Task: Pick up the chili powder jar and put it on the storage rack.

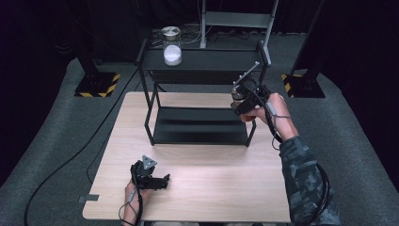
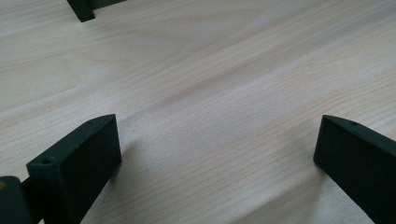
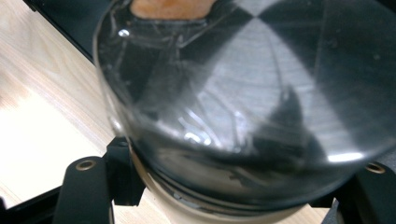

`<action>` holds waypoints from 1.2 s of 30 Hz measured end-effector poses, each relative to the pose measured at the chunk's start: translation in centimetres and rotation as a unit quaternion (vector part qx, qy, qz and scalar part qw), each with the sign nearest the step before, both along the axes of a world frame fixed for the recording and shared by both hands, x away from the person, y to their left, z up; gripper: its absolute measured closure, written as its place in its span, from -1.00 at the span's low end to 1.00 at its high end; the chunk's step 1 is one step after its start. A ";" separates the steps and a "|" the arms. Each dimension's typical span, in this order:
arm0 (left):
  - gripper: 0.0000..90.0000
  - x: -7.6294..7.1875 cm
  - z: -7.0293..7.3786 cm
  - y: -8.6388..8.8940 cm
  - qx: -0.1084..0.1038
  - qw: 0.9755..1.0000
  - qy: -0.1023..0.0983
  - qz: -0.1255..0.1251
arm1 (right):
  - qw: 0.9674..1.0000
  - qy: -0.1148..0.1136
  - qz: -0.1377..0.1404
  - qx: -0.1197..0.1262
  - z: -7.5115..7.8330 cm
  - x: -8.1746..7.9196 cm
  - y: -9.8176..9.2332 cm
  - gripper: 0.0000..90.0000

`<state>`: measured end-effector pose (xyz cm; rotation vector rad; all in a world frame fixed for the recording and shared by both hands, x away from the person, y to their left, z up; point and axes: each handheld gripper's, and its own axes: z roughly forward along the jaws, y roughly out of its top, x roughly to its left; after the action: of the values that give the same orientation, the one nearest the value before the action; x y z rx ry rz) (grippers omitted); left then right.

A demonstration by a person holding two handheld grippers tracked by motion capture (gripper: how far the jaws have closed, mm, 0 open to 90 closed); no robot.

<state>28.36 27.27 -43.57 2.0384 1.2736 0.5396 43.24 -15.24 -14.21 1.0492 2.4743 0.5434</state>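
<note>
Wide wooden counter point(image 1: 197, 188) under it all, pale grain running across. On its far half stands a black two-level shelf rack point(image 1: 202, 123), lower shelf bare and dark, upper shelf level with the right gripper. Far to the left of the right gripper, on that upper shelf, sits a glass jar point(image 1: 172, 46) with a round metal lid; the bottom part of it is packed with something white, the rest of the glass looks clear.

Now the right gripper point(image 1: 241, 96), up at the right end of the rack, just off the upper shelf's front corner. Its jaws are clamped on a second jar point(image 3: 243, 116), held clear of the counter. From the right gripper view the jar sits right between the jaws, a shiny brushed metal lid facing the camera and a glass wall below it, with a pale rim at the bottom edge. What is inside I cannot tell; the glass is all reflections there. Wooden counter shows off to the left of this gripper, and a black edge of the rack behind the jar.

Left gripper point(image 1: 151, 179), down at the near edge of the counter, well apart from the rack and both jars. Jaws spread wide, nothing between them but bare wood. One black foot of the rack point(image 2: 80, 9) sits ahead of it, up to the left.
</note>
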 end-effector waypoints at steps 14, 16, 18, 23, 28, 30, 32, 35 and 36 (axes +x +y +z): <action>-0.99 0.0 0.0 0.0 0.000 1.000 0.001 0.000 | 1.000 -0.002 -0.005 -0.007 2.9 0.6 0.1 -0.32; -0.99 0.0 0.0 0.0 0.000 1.000 0.001 0.000 | 1.000 -0.005 -0.005 -0.008 3.2 0.6 0.1 -0.32; -0.99 0.0 0.0 0.0 0.000 1.000 0.001 0.000 | 1.000 -0.007 -0.004 -0.009 3.6 0.6 0.2 -0.32; -0.99 0.0 0.0 0.0 0.000 1.000 0.001 0.000 | 1.000 -0.013 -0.004 -0.011 4.5 0.5 0.5 -0.32; -0.99 0.0 0.0 0.0 0.000 1.000 0.001 0.000 | 1.000 -0.020 -0.004 -0.011 5.2 0.5 0.8 -0.32; -0.99 0.0 0.0 0.0 0.000 1.000 0.001 0.000 | 1.000 -0.023 -0.003 -0.011 5.5 0.5 0.8 -0.32; -0.99 0.0 0.0 0.0 0.000 1.000 0.001 0.000 | 1.000 -0.025 -0.004 -0.012 5.7 0.5 0.9 -0.32; -0.99 0.0 0.0 0.0 0.000 1.000 0.001 -0.001 | 0.999 -0.030 -0.005 -0.012 6.2 0.5 1.0 -0.32; -0.99 0.0 0.0 0.0 0.000 1.000 0.001 -0.001 | 0.999 -0.032 -0.006 -0.012 6.3 0.5 1.0 -0.32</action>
<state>28.38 27.28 -43.54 2.0406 1.2734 0.5380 43.72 -14.19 -7.87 1.0212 2.4125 0.5347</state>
